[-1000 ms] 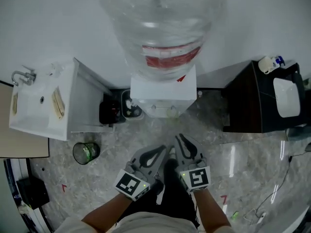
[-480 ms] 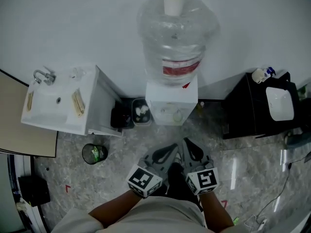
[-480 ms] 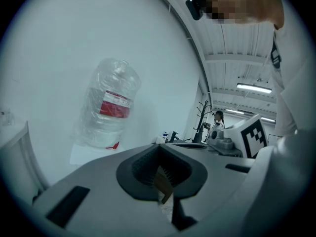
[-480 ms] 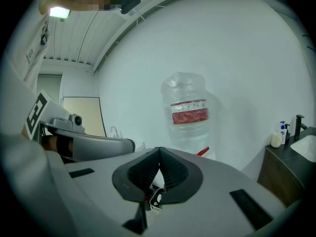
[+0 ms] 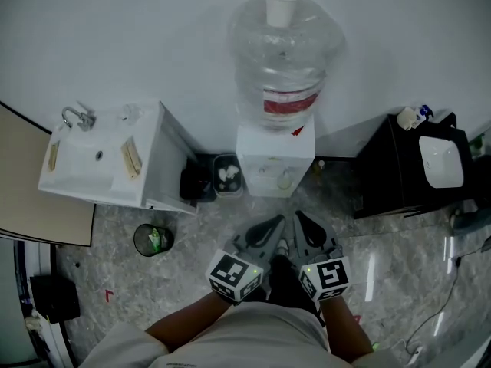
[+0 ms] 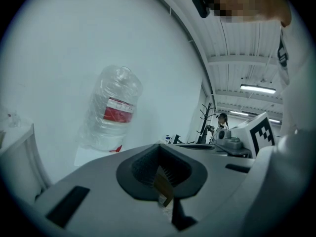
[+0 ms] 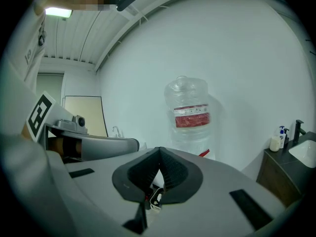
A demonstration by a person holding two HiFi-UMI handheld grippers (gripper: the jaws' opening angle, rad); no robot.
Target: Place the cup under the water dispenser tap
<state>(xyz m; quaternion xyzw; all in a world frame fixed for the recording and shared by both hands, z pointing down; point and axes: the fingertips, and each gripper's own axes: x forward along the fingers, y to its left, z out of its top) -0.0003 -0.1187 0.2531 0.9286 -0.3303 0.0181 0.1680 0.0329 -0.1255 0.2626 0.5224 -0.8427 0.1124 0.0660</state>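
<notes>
White wall (image 5: 115,37), grey marble floor (image 5: 115,271), white sink (image 5: 80,163), dark cabinet (image 5: 387,175)

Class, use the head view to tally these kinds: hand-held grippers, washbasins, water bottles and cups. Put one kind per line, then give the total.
Hand-held grippers: 2 (left hand-held gripper, right hand-held gripper)
Washbasins: 2 (washbasin at picture left, washbasin at picture right)
Water bottle: 1
White cup: 1
Total: 6
</notes>
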